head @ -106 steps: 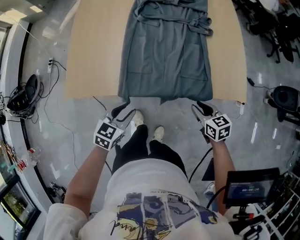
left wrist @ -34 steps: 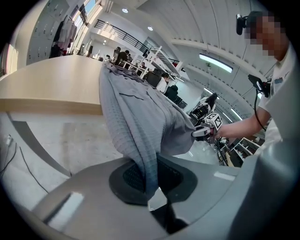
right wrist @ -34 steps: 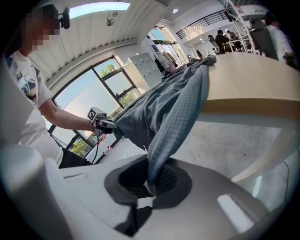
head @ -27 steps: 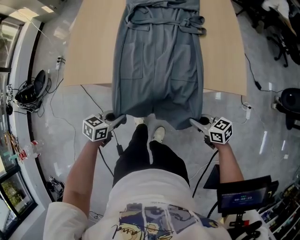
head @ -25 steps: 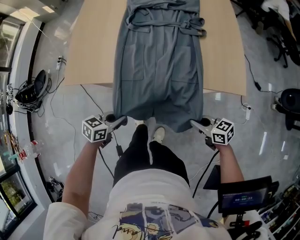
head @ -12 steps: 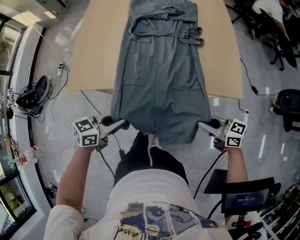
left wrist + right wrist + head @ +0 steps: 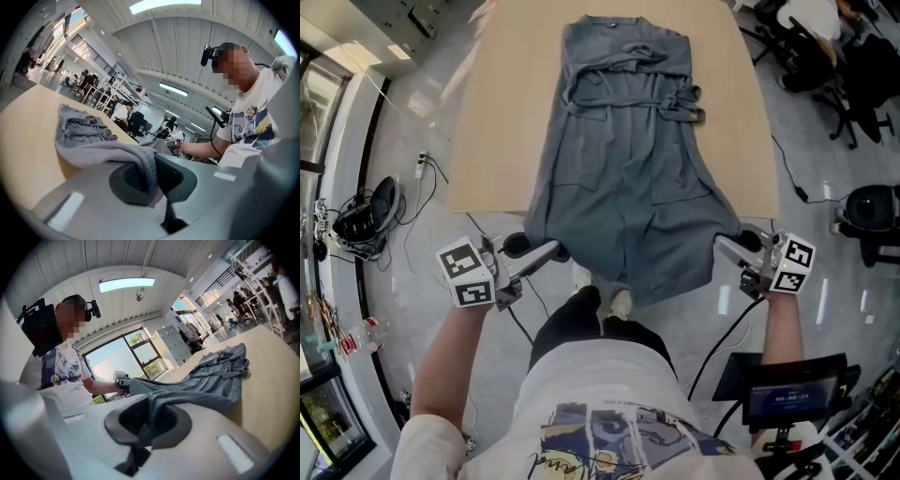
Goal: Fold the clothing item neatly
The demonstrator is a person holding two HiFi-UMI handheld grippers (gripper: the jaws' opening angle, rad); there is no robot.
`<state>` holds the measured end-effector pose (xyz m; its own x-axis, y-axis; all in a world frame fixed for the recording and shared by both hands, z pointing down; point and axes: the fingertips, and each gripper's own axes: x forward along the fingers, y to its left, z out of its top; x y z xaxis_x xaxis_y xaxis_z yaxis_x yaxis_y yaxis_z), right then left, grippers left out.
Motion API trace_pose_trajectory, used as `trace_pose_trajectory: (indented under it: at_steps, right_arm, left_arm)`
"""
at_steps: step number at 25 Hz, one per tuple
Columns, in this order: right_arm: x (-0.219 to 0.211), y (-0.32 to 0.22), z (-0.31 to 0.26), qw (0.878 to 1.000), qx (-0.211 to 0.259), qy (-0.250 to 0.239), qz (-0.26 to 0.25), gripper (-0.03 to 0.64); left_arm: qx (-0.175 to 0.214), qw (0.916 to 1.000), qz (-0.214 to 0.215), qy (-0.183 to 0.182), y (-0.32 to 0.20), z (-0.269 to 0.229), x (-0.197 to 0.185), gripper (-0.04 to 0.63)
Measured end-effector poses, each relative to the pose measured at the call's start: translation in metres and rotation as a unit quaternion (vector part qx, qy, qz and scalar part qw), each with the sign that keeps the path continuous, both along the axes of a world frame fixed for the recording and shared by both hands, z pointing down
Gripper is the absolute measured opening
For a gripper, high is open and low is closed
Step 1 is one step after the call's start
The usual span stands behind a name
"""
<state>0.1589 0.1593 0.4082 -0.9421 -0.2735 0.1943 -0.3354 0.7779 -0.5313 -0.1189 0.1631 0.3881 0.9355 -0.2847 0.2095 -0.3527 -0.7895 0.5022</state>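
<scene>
Clamping grey dress hem corners, left gripper and right gripper fingers clenched

Lower centre of the head view: person in a white short-sleeved T-shirt w/ comic-style print in blue, yellow & black, plus black script lettering. Black trousers and white shoes show just above it. Left gripper, mid-left, & right gripper, mid-right, have light-grey plastic bodies; each carries a white cube of b&w square markers. A thin black cable hangs under the right one. Gripper views show smooth grey shells, dark ribbed pads & a pale rectangular label. Upper right of the left gripper view: black head-mounted camera.
</scene>
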Motion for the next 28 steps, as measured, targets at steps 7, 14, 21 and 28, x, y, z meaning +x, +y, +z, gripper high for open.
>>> trace_pose_trajectory:
  at_steps: [7,14,21,28]
  right_arm:
    - [-0.006,-0.040,-0.039,0.999,0.023,0.014,0.025,0.012]
    - [-0.013,-0.065,-0.064,0.997,0.040,-0.002,0.064,0.012]
    - [-0.006,-0.138,-0.080,0.996,0.053,-0.019,0.071,0.012]
    - [-0.005,-0.183,-0.087,0.995,0.070,-0.036,0.053,0.012]
  left_arm:
    - [0.034,0.9990,0.023,0.019,-0.046,-0.044,0.001,0.020]
    - [0.060,0.9967,0.034,0.043,-0.076,-0.071,-0.007,0.020]
    - [0.069,0.9955,0.016,0.063,-0.143,-0.090,-0.006,0.020]
    - [0.071,0.9956,-0.006,0.060,-0.181,-0.094,-0.009,0.020]
